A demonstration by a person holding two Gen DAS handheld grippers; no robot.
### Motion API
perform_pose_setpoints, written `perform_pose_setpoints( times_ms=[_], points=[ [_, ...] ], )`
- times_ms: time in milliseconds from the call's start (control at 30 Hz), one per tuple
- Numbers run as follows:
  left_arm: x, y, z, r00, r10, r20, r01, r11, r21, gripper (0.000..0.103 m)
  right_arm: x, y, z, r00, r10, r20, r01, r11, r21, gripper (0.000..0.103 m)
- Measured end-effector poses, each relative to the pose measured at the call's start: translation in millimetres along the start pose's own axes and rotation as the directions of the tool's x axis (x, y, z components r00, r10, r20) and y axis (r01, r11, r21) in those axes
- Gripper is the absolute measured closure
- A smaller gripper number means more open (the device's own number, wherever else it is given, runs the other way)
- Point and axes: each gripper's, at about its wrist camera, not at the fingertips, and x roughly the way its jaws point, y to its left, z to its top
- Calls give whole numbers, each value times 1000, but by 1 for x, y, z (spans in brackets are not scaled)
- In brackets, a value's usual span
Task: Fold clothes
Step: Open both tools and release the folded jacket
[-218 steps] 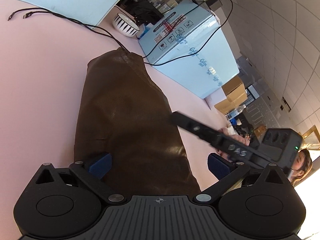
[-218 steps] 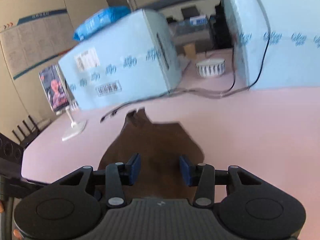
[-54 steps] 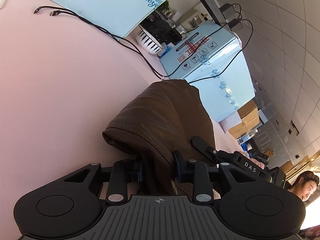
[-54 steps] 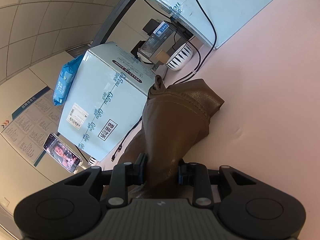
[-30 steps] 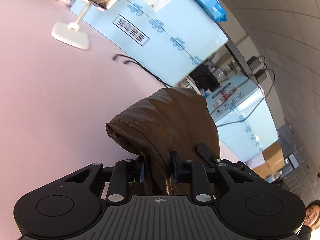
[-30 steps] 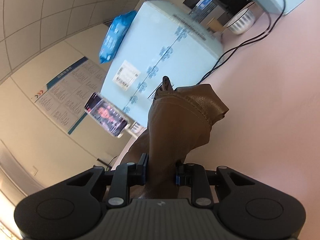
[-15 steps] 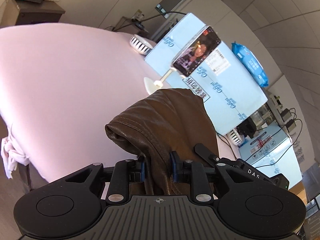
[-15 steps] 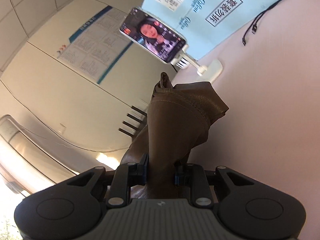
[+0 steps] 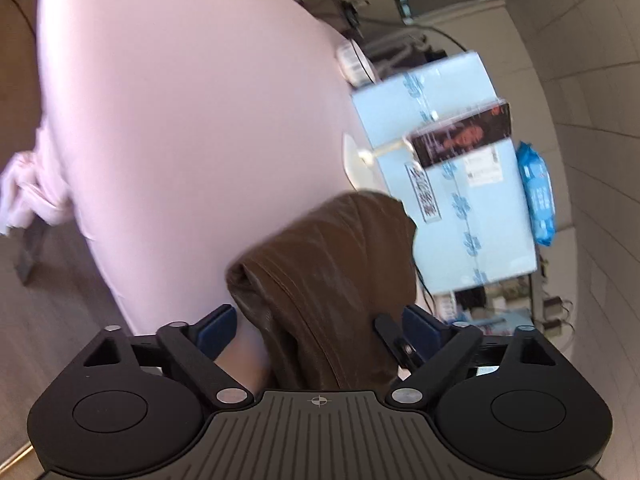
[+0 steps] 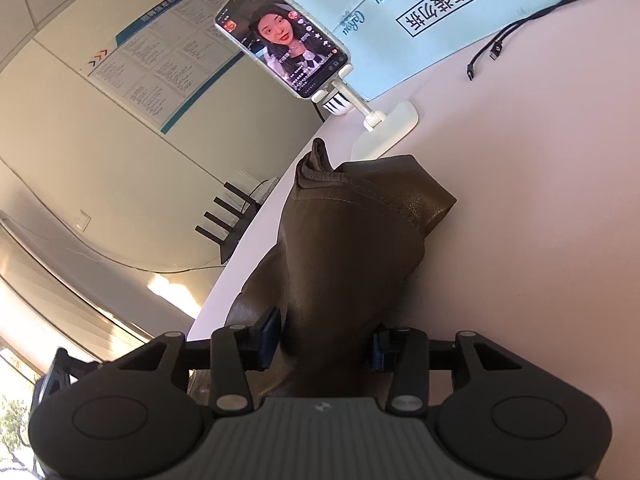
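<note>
The brown leather garment [image 10: 352, 248] lies bunched on the pink table [image 9: 180, 120], close to the table's rounded edge, with wide bare tabletop beyond it; its long axis runs away from both cameras toward the phone on a stand [image 10: 280, 40] and the light blue boxes [image 9: 460, 168]; the left gripper [image 9: 320, 328] is opening, pads clear of the leather between them; the right gripper [image 10: 324, 340] is opening too, garment between its jaws; tiled walls behind.
</note>
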Motion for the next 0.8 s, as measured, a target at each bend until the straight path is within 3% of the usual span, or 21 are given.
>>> perform_pose_setpoints(
  times_ms=[33, 67, 100, 167, 300, 400, 500, 600, 700, 733, 800],
  points=[
    [-16, -4, 1, 994, 89, 66, -91, 995, 32, 9, 0, 2, 1, 1000, -4, -3, 4, 1000, -23, 44],
    [-31, -9, 0, 978, 157, 137, -165, 985, 49, 9, -2, 3, 2, 1000, -15, 7, 15, 1000, -26, 33],
    [-40, -13, -2, 968, 170, 185, -183, 981, 59, 9, -4, 5, 4, 999, -29, 25, 30, 999, -22, 15],
    [-52, -24, -6, 957, 154, 246, -178, 980, 83, 8, -23, 7, 7, 987, -90, 130, 90, 996, 6, 1],
    [-34, -66, -19, 978, 94, 186, -137, 963, 231, 7, -62, -9, 22, 978, -58, 202, 40, 995, 89, 1],
    [6, -116, -42, 992, 60, 110, -101, 904, 416, 7, -116, -28, 33, 949, -143, 282, 108, 985, 134, 1],
    [47, -157, -69, 1000, 6, -7, -1, 862, 506, 7, -178, -46, 42, 872, -315, 374, 268, 948, 173, 1],
    [91, -199, -100, 991, -49, -122, 112, 806, 582, 7, -230, -59, 55, 771, -495, 402, 468, 867, 170, 1],
    [145, -248, -146, 988, -5, -155, 113, 711, 694, 7, -261, -72, 60, 666, -644, 376, 632, 755, 175, 1],
    [157, -256, -158, 988, 8, -153, 105, 693, 714, 7, -272, -80, 61, 614, -699, 367, 690, 701, 181, 1],
    [186, -271, -183, 988, 40, -149, 85, 662, 745, 7, -278, -95, 61, 541, -763, 354, 754, 627, 198, 1]
  ],
)
